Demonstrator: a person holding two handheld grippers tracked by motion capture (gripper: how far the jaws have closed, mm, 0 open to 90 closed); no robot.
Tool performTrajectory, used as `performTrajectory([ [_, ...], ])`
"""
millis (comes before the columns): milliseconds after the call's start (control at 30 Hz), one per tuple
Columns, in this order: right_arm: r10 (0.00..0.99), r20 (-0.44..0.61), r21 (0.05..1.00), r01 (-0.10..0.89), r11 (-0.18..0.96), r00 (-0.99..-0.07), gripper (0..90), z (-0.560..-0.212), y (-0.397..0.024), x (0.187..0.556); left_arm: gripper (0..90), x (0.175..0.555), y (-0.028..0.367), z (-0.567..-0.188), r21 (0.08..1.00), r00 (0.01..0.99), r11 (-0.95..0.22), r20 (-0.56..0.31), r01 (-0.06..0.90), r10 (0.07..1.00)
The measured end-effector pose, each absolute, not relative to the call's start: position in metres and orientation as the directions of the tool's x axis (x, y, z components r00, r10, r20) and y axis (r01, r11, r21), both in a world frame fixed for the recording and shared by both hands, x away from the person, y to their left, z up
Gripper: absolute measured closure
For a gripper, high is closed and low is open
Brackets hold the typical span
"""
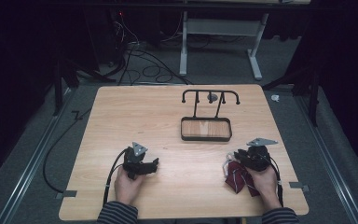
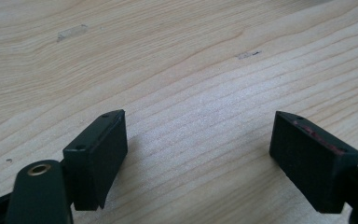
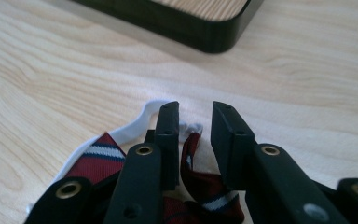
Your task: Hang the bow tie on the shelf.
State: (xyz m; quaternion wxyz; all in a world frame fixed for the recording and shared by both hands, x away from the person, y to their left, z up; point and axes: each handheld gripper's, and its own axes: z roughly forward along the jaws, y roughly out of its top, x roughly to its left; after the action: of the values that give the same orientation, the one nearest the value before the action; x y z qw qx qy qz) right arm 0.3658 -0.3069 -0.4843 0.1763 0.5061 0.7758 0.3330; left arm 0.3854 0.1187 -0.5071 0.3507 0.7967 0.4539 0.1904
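A dark red cloth point(image 1: 238, 180) with navy and white stripes and a white cord lies bunched at the table's front right. My right gripper point(image 1: 232, 162) rests on top of it, held by a hand. In the right gripper view the red cloth point(image 3: 100, 157) spreads under the right gripper point(image 3: 196, 122). Its jaws stand a narrow gap apart, and a strip of the cloth runs loosely up between them without being pinched. My left gripper point(image 1: 153, 166) sits low over bare wood at the front left. The left gripper point(image 2: 198, 154) is wide open with nothing between its jaws.
A black tray point(image 1: 206, 137) with a wooden floor stands at mid-table, and a black hook rack point(image 1: 209, 94) rises behind it. The tray's corner point(image 3: 205, 29) lies just ahead of the right jaws. Cables trail off the front edge and across the floor beyond.
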Motion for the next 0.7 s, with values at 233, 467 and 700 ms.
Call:
performTrajectory([
  [233, 0.897, 0.079, 0.681, 0.680, 0.269, -0.435, 84.3, -0.493, -0.309, 0.366, 19.4, 0.385, 0.119, -0.507, 0.732, 0.515, -0.341, -0.015, 0.590, 0.857],
  [467, 0.881, 0.037, 0.670, 0.665, 0.328, -0.471, 87.9, -0.492, -0.302, 0.363, 19.5, 0.385, 0.118, -0.507, 0.732, 0.514, -0.341, -0.015, 0.590, 0.858],
  [700, 0.877, 0.053, 0.711, 0.635, 0.302, -0.477, 88.1, -0.479, -0.305, 0.359, 19.5, 0.385, 0.118, -0.507, 0.732, 0.514, -0.341, -0.015, 0.590, 0.858],
])
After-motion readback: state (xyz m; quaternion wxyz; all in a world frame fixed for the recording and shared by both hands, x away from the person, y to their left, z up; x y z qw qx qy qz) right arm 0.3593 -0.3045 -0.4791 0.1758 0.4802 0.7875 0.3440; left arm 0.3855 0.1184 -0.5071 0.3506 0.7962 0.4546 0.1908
